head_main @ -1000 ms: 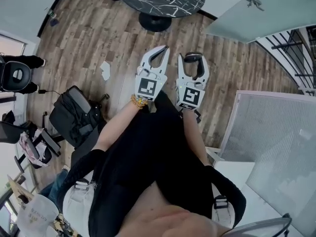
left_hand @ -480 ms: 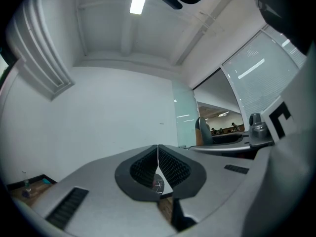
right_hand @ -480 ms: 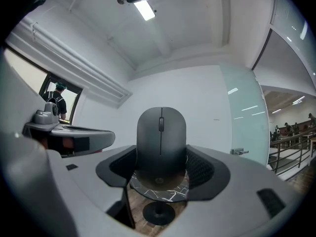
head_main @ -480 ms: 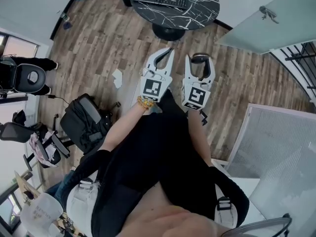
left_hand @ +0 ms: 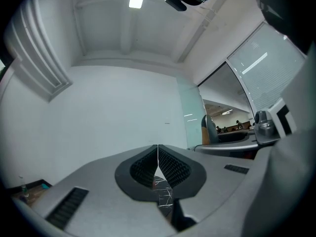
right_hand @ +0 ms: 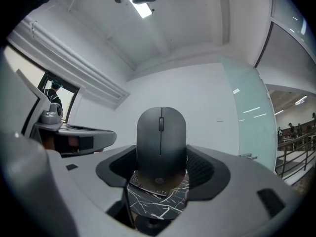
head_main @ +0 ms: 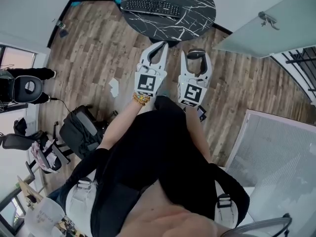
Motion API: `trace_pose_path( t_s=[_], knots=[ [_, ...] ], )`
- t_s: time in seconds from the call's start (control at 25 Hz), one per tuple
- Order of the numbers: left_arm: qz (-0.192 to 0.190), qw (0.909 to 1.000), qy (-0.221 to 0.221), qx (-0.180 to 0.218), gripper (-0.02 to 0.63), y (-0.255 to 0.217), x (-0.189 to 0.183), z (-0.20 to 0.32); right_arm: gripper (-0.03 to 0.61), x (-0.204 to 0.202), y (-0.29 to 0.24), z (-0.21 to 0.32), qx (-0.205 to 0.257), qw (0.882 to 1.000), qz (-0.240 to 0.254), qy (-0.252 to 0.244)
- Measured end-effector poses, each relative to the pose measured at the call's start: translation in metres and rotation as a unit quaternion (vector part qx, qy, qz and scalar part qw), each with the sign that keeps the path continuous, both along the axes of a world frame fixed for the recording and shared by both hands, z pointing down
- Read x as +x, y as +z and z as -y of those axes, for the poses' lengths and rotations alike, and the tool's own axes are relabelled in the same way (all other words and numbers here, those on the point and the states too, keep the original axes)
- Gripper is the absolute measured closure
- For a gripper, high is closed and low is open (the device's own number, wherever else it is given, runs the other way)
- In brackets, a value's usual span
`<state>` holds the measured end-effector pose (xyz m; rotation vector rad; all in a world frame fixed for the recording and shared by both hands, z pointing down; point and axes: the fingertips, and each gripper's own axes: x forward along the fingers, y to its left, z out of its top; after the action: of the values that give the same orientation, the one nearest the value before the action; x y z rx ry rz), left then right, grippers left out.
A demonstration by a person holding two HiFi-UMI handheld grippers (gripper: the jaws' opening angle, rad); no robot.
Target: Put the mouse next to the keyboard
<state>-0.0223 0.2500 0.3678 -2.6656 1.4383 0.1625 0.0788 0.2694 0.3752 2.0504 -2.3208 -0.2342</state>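
Mouse clamped in right gripper fingers; left gripper fingers closed empty, both outstretched.

The person wears a black top with black sleeves and a yellow bracelet at the left wrist. The left gripper and the right gripper have white bodies, each one carrying a cube with black-and-white square markers; their inner pads are dark and ribbed
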Motion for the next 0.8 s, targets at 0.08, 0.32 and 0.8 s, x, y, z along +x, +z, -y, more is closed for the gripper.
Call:
trace_pose_path(
  t_s=[0.08, 0.32, 0.8],
  knots=[
    [-0.003, 1.0, -0.005, -0.004, 0.597, 0.0, 0.008, 0.023, 0.291, 0.005, -0.001, 0.024, 0.001, 1.0, -0.002, -0.007],
    [0.011, 0.9997, -0.022, 0.001, 0.597, -0.008, 0.026, 0.079, 0.291, 0.024, -0.004, 0.085, -0.005, 1.0, 0.012, -0.024],
    [0.008, 0.9979, -0.058, -0.029, 0.597, 0.009, 0.018, 0.144, 0.291, 0.044, 0.014, 0.167, -0.023, 0.999, 0.018, -0.043]
  ],
)
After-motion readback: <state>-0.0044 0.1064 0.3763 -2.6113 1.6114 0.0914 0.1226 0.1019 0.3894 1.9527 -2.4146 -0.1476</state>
